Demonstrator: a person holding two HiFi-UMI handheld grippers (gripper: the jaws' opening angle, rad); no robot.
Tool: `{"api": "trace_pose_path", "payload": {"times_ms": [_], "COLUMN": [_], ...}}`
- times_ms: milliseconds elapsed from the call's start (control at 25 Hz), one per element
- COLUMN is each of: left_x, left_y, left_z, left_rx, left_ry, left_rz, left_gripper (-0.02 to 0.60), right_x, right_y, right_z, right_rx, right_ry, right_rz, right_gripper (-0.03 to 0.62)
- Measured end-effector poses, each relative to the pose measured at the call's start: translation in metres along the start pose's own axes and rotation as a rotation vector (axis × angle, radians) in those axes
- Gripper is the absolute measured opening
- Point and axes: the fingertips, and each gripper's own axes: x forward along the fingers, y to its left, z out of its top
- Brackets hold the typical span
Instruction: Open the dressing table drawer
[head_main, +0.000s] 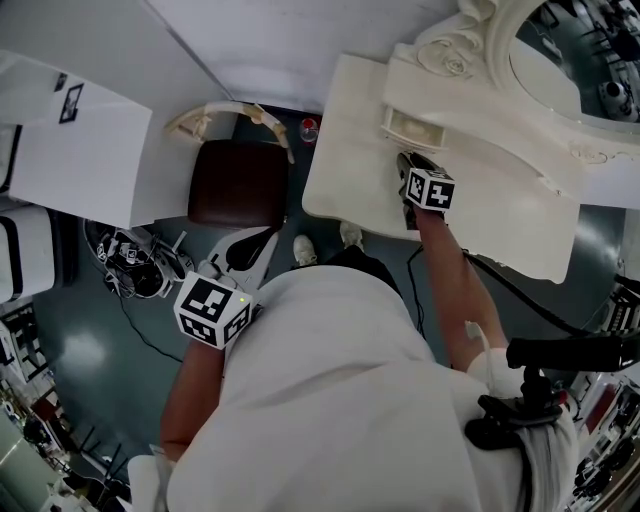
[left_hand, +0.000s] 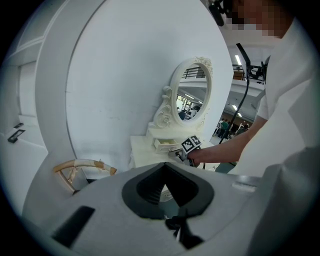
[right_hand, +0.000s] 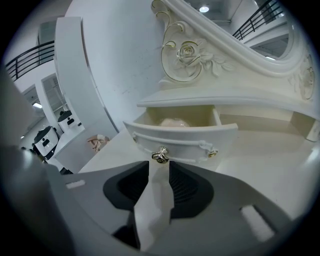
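Drawer (right_hand: 180, 134) of dressing table (head_main: 345, 150), already part-way out beneath base of carved mirror (head_main: 560, 60), front curved, pale rounded item lying inside. Brass knob (right_hand: 160, 156) at centre of front, sitting at tips of right gripper (right_hand: 160, 164); jaws drawn in to a narrow gap and, by appearance, pinched on knob. Left gripper (left_hand: 166, 194) held low at person's side, well apart from table, jaws nearly together with nothing between.

Judged stage: pull under way, further travel available.

Hazards from here:
- Slip of small, rounded, shiny knob out of tips, through shallow purchase or sudden tug.
- Binding of drawer in its housing, through pull angled sideways or upward off line of travel.
- Drawer leaving housing altogether and tipping contents, through overlong pull with no support beneath and left gripper too far off to help.
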Motion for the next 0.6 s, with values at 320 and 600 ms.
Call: {"api": "trace_pose_path", "payload": {"times_ms": [320, 600], "left_x": [-0.005, -0.008], "left_y": [0.004, 0.003], "left_z": [-0.002, -0.003], "left_rx": [0.019, 0.059], "left_ry": [0.002, 0.008], "left_rz": [-0.028, -0.085], "left_gripper": [0.002, 0.002], "right_x": [-0.014, -0.044], "right_y": [0.007, 0.016], "right_z": [-0.029, -0.053], "right_rx": [0.024, 0.035], "right_ry": [0.028, 0.032], "right_rz": [-0.015, -0.044], "right_gripper": [0.093, 0.035]}}
